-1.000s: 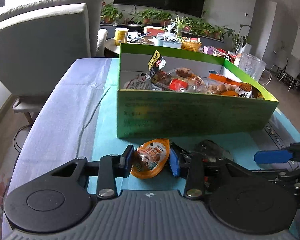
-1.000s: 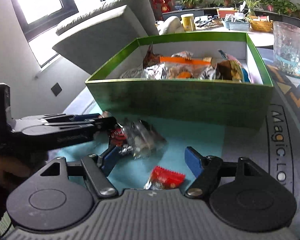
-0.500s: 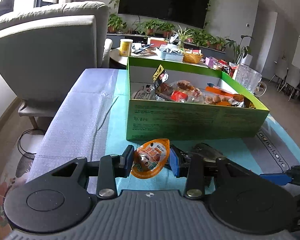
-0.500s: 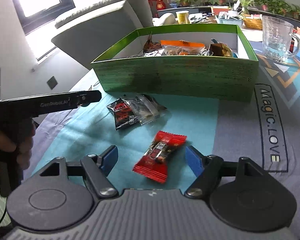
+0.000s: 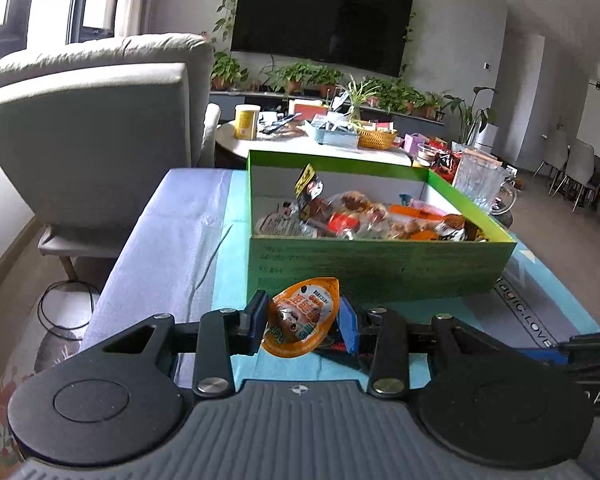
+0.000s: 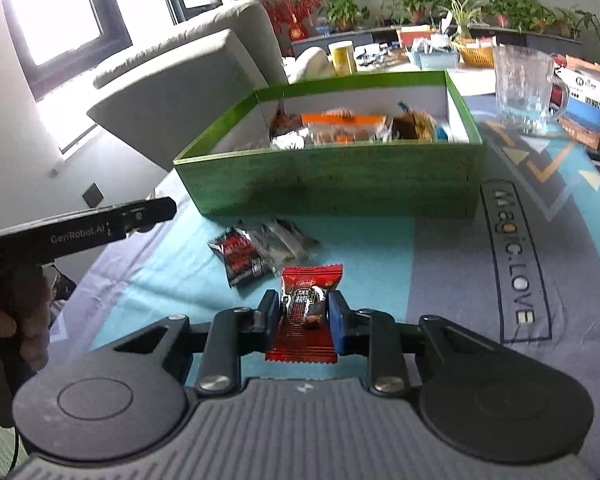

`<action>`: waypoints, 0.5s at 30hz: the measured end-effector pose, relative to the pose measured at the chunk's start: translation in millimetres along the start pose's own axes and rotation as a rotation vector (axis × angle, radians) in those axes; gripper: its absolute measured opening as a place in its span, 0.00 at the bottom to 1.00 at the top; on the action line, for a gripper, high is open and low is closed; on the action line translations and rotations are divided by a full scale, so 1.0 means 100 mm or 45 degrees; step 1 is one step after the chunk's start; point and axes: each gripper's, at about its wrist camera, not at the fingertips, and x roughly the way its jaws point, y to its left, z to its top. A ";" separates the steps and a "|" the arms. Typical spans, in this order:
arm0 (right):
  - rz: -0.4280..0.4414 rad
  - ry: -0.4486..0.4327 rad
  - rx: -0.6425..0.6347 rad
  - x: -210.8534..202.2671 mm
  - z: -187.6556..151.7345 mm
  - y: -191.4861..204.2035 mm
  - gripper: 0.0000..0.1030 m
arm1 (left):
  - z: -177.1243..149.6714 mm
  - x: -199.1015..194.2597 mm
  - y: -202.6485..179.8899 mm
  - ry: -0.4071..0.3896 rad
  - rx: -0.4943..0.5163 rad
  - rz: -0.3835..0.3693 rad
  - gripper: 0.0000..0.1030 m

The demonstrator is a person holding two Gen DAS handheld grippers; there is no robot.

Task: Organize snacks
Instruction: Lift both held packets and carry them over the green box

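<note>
Closing around a red candy packet (image 6: 308, 312) on the tabletop (image 6: 440, 264) before the green box (image 6: 332, 176), the right gripper (image 6: 305, 322) is seen. An orange snack pouch (image 5: 303, 318) is clamped by the left gripper (image 5: 306, 320). Both wrappers are judged light, crinkly, slippery; mid-body holds suit. "Magic.LOVE" and "GenRobot.AI" are readable.

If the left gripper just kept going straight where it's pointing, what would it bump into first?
Probably the near wall of the green box. The left gripper, holding an orange packet, points slightly downward at it, so it could meet the table just short of the box; depth is hard to judge.
</note>
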 end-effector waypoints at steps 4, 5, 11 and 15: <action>0.004 -0.057 -0.006 -0.05 0.08 -0.01 0.31 | 0.06 -0.02 -0.06 -0.019 0.022 0.000 0.34; 0.005 -0.070 -0.005 -0.06 0.10 0.00 0.31 | 0.08 -0.02 -0.08 -0.025 0.029 -0.001 0.34; 0.010 -0.130 0.013 -0.09 0.21 -0.06 0.31 | 0.28 0.03 -0.22 -0.080 0.080 -0.016 0.34; 0.017 -0.176 0.015 -0.12 0.30 -0.11 0.31 | 0.50 0.12 -0.33 -0.132 0.127 -0.039 0.34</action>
